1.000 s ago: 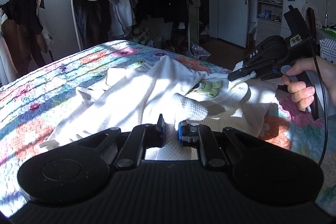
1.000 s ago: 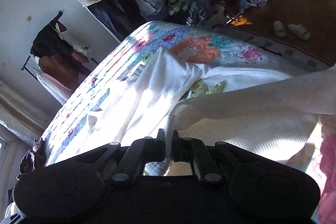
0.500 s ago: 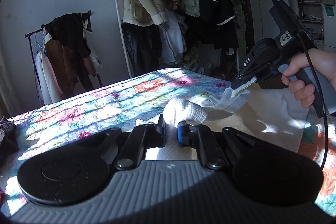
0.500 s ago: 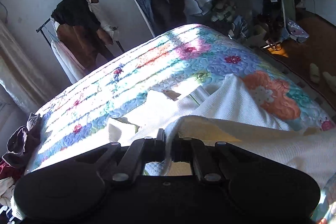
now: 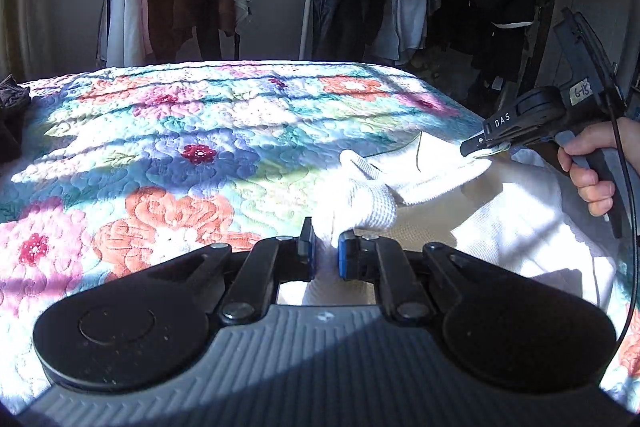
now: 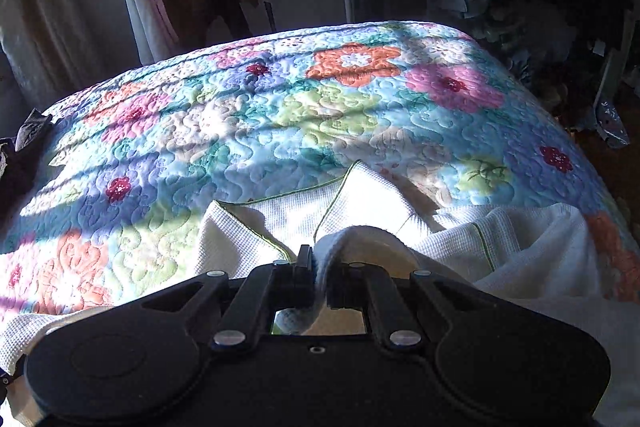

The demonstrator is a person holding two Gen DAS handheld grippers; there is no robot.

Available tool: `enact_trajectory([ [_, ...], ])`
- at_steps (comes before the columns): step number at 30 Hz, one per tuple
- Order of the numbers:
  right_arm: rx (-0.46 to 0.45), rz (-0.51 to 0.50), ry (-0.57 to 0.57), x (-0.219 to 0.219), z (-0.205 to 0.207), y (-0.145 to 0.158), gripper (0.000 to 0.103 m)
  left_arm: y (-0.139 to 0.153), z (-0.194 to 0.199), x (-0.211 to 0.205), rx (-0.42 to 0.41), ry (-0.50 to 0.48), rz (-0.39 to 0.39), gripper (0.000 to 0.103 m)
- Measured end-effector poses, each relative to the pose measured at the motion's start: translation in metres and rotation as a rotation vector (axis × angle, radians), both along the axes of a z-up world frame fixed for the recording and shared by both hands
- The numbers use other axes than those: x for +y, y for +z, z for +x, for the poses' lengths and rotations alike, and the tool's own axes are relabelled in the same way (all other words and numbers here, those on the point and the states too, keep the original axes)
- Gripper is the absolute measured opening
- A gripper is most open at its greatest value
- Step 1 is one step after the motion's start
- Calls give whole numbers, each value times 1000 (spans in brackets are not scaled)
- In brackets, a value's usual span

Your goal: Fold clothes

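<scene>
The left gripper [image 5: 325, 254] pinches a bunched bit of the white shirt [image 5: 520, 223] right at its tips. The right gripper [image 6: 318, 279] is closed on the shirt's edge too. The held edge runs sideways between them, and the rest of the shirt hangs just below. Ahead and lower lies the flowery quilt [image 5: 192, 155]. Both grippers point forward, side by side.

Left tool [image 5: 325, 254]: clamped on a bunched white garment [image 5: 362, 201]
Right tool [image 5: 478, 148]: ahead-right, pinching the same garment's edge
Quilt [image 5: 192, 147]: floral, ahead and left, under the garment
</scene>
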State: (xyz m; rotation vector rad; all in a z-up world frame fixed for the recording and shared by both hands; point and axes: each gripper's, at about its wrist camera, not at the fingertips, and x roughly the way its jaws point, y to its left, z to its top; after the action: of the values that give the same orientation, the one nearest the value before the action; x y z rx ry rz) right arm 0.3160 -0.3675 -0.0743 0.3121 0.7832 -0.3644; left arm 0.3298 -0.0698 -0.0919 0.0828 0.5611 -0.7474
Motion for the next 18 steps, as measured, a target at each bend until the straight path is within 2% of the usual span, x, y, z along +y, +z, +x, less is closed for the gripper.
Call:
enact_trajectory([
  [1,1,6,-32,-1,0,-4,13,-7,4,0,19,12,3,11],
  [3,-4,16,-100,-3,0,-12,44,-23,15,2,91,39,3,12],
  [4,-31,17,-143,-2,-6,-11,49,-32,21,5,146,51,-3,13],
  [5,-72,23,-166,2,-14,-6,51,-42,32,11,220,72,-18,13],
  [7,-149,39,-203,8,-29,2,53,-55,46,24,309,91,-58,14],
  [9,-203,82,-182,20,-43,12,55,-60,51,37,323,129,-71,17],
  [13,-186,92,-79,67,-62,15,60,-49,49,61,316,147,-121,18],
  [15,-175,139,-46,92,-71,8,62,-48,55,82,369,174,-198,22],
  [16,-169,173,-39,103,-75,1,62,-47,58,92,398,190,-240,29],
  [17,-164,202,-32,114,-79,-6,62,-46,60,100,414,195,-255,33],
  [18,-158,228,-23,125,-82,-14,62,-46,61,107,427,196,-263,33],
])
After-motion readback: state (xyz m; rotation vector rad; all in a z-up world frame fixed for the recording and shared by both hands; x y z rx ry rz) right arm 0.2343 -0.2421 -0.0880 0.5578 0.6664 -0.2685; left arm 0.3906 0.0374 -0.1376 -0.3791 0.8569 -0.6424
